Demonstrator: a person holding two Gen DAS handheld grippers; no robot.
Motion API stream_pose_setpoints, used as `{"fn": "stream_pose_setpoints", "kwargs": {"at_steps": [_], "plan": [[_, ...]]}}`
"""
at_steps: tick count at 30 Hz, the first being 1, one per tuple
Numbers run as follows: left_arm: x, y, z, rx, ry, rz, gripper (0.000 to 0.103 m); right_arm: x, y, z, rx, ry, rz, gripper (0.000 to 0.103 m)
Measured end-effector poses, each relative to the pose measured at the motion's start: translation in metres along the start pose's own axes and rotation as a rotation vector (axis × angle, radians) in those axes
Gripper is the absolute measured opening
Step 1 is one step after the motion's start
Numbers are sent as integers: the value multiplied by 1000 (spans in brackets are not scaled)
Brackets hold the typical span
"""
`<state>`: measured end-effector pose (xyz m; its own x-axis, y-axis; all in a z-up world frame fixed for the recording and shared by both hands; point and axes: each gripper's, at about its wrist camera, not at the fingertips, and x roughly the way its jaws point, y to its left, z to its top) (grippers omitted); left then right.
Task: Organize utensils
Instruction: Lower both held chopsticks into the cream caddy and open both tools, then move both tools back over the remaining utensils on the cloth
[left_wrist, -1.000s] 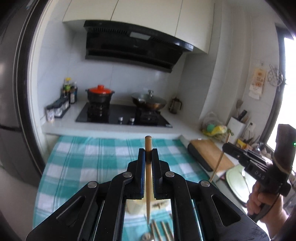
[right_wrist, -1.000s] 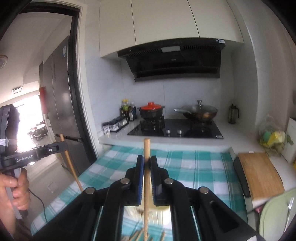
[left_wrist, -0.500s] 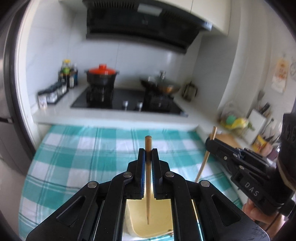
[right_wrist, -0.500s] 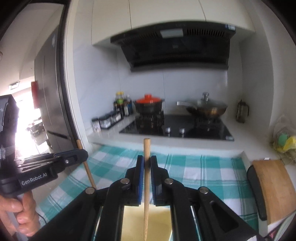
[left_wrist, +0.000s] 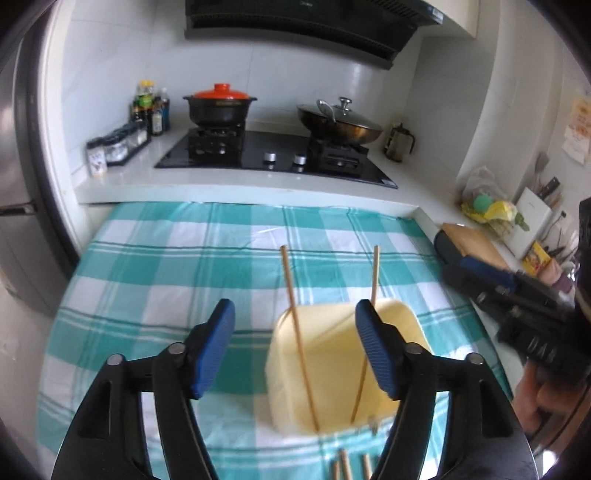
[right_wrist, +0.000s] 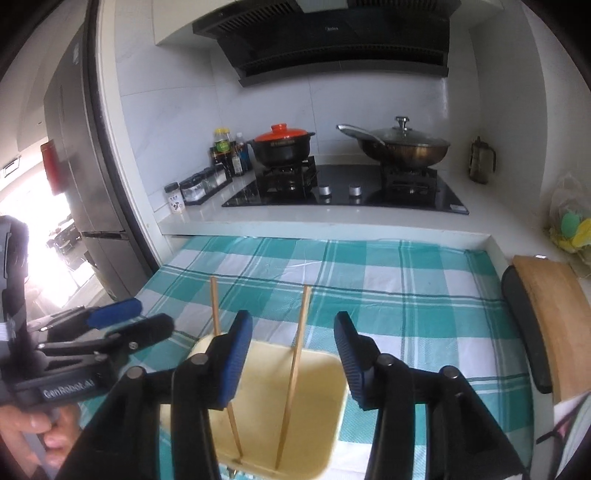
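My left gripper (left_wrist: 295, 347) has its blue-padded jaws spreading apart, and nothing is pressed between them; the chopstick nearest its line stands free in the gap, touching neither pad as far as I can see. My right gripper (right_wrist: 293, 354) is likewise opening, its pads clear of the chopstick that rises between them. Both chopsticks now stand in the pale yellow container (left_wrist: 347, 365), which sits on the teal-and-white checked cloth (left_wrist: 166, 266) just ahead of both grippers. From the left wrist view, the left chopstick (left_wrist: 297, 332) leans slightly left at its top and the right chopstick (left_wrist: 367, 332) leans slightly right, their lower ends resting near the container's near wall. The right wrist view shows the same pair inside the open top of the container, one chopstick partly hidden behind my left-hand pad. A few more wooden stick ends (left_wrist: 345, 465) lie on the cloth at the bottom edge of the left view, close to the container. Farther out, the white counter carries a black hob (left_wrist: 273, 155) with a red-lidded pot (left_wrist: 220, 105) and a glass-lidded wok (left_wrist: 340, 120). A wooden cutting board (right_wrist: 557, 314) lies to the right of the cloth.
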<state>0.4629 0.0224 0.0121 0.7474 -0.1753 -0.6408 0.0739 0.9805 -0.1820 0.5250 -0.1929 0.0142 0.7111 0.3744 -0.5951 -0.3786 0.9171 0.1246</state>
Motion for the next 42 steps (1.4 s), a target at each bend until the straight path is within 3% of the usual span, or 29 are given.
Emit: {"fn": "stream_pose_setpoints", "kwargs": {"at_steps": [5, 8, 16, 21, 28, 36, 42], "plan": [[-63, 7, -42, 76, -11, 75, 86, -53, 6, -13, -67, -26, -32, 47], [-87, 11, -75, 91, 9, 103, 87, -86, 8, -35, -80, -21, -35, 48], [-125, 19, -188, 78, 41, 218, 92, -161, 14, -137, -61, 18, -60, 49], [-131, 21, -235, 32, 81, 236, 92, -194, 30, -215, -55, 17, -123, 50], [-139, 13, -271, 23, 85, 269, 92, -219, 45, -281, -16, 3, -195, 50], [-132, 3, -287, 33, 102, 275, 92, -224, 63, -306, -81, -1, -233, 50], [-127, -2, -290, 52, 111, 282, 92, -214, 68, -313, -67, 16, -203, 50]]}}
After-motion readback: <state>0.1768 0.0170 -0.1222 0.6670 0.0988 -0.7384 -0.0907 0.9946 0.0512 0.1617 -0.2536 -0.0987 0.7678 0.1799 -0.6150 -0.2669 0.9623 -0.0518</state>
